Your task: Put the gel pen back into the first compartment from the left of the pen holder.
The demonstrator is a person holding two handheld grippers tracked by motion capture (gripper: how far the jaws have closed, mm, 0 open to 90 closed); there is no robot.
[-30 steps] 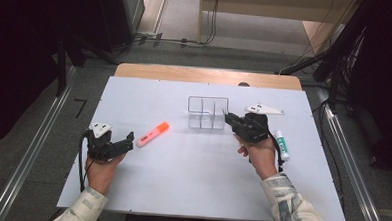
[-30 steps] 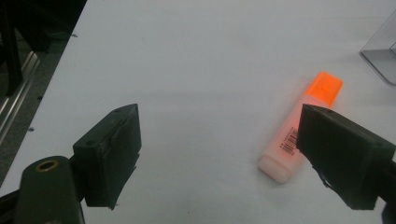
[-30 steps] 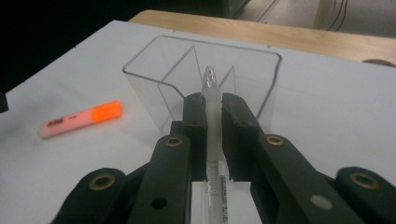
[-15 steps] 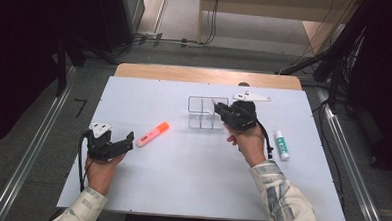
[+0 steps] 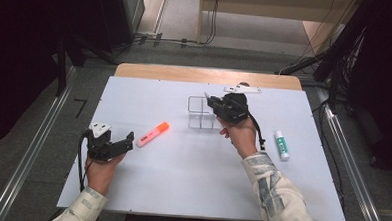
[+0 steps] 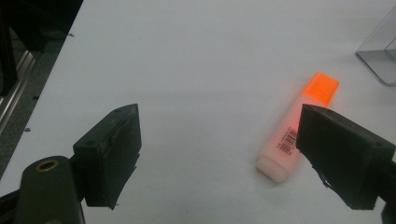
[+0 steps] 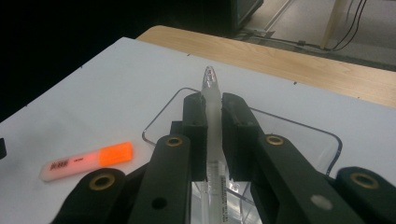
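My right gripper (image 5: 210, 99) is shut on a clear pen (image 7: 211, 81), whose tip pokes out past the jaws. It hovers over the clear divided organizer (image 5: 198, 113), whose rim (image 7: 299, 127) lies just under the jaws. My left gripper (image 5: 127, 142) rests at the front left of the table, and its jaws (image 6: 219, 121) stand wide apart with nothing between them. An orange highlighter (image 5: 153, 133) lies flat just ahead of it, beside the right jaw (image 6: 292, 135), untouched. From the right gripper view the highlighter (image 7: 88, 161) lies at lower left.
A white and green tube (image 5: 281, 145) lies at the right of the white table (image 5: 181, 180). A flat white item (image 5: 242, 89) sits behind the right gripper near the wooden back edge (image 5: 185, 73). The organizer's corner (image 6: 380, 60) shows at upper right.
My right gripper has carried the pen left and farther back, from near the tube to over the organizer. The left gripper and highlighter have stayed put.
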